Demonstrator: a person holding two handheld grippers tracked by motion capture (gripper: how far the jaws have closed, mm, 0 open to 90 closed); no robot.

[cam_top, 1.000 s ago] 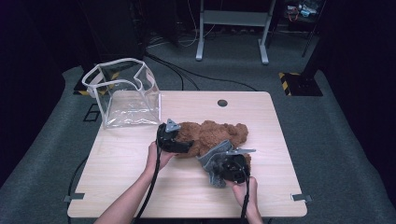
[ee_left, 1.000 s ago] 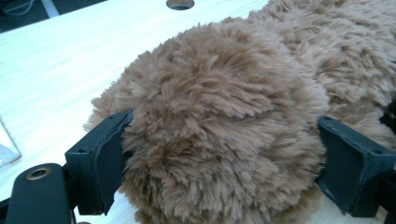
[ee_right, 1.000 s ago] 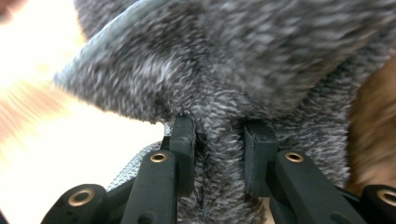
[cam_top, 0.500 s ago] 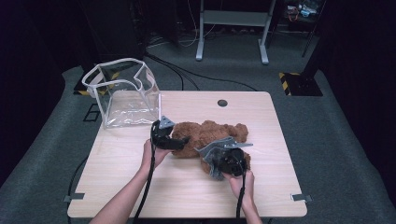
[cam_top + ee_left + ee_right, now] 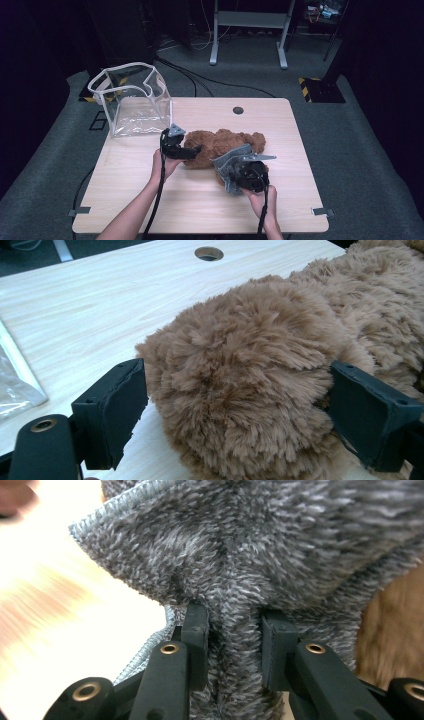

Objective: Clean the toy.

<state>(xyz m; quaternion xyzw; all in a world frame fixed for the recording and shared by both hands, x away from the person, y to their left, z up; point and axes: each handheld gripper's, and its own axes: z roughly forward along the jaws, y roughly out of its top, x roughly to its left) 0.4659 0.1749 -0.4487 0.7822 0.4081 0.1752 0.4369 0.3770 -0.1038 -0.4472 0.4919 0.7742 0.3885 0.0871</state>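
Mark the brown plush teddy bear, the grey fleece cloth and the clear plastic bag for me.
brown plush teddy bear [image 5: 240, 390], left gripper view, rounded furry end between the jaws
grey fleece cloth [image 5: 240, 560], right gripper view, bunched fold above the jaws
clear plastic bag [image 5: 142, 112], high view, front wall

**A Pale Table in a Dark Room**

A light wooden table with a round cable hole stood on grey carpet. Behind it rose a grey metal stand; black cables trailed over the floor, and the surroundings lay in shadow.

Clear bag blocks the far-left corner — bare table right of teddy bear
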